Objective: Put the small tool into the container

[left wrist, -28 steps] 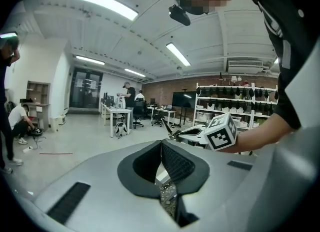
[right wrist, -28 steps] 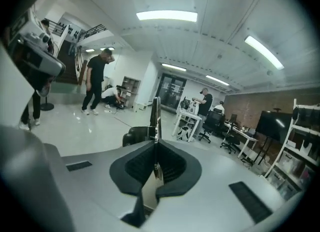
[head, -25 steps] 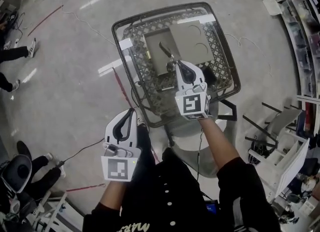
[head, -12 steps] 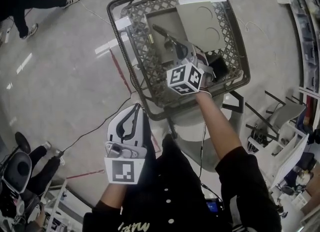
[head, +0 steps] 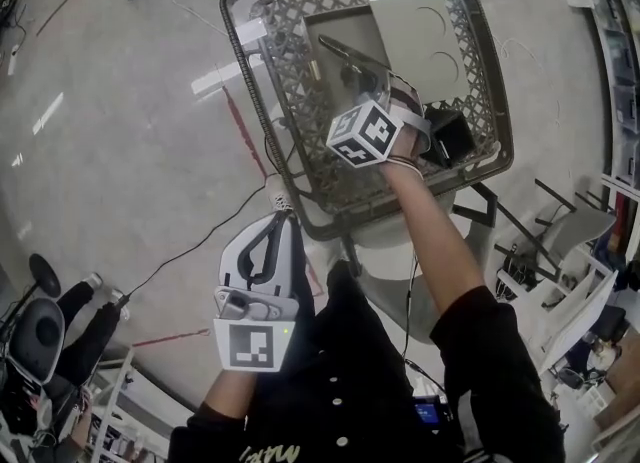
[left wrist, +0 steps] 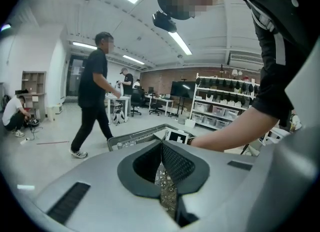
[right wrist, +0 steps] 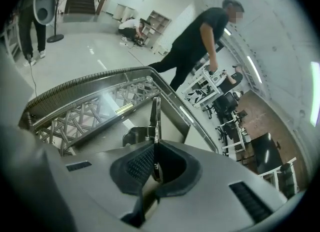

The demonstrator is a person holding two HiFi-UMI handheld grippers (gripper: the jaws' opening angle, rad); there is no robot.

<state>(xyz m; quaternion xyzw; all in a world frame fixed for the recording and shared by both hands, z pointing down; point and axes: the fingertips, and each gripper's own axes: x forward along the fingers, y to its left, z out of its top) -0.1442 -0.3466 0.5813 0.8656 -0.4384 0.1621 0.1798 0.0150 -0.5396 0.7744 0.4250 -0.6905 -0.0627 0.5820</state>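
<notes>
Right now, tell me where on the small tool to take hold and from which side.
Grip the small tool by its flat faces at the near end, coming along its length, as the right gripper does now. It is a thin strip, so the jaws meet its broad faces, leaving the long end free over the container.

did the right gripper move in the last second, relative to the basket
Yes. The right gripper, shut on the small tool, has gone further in over the basket, away from its near rim, and now sits level with the black box.
</notes>
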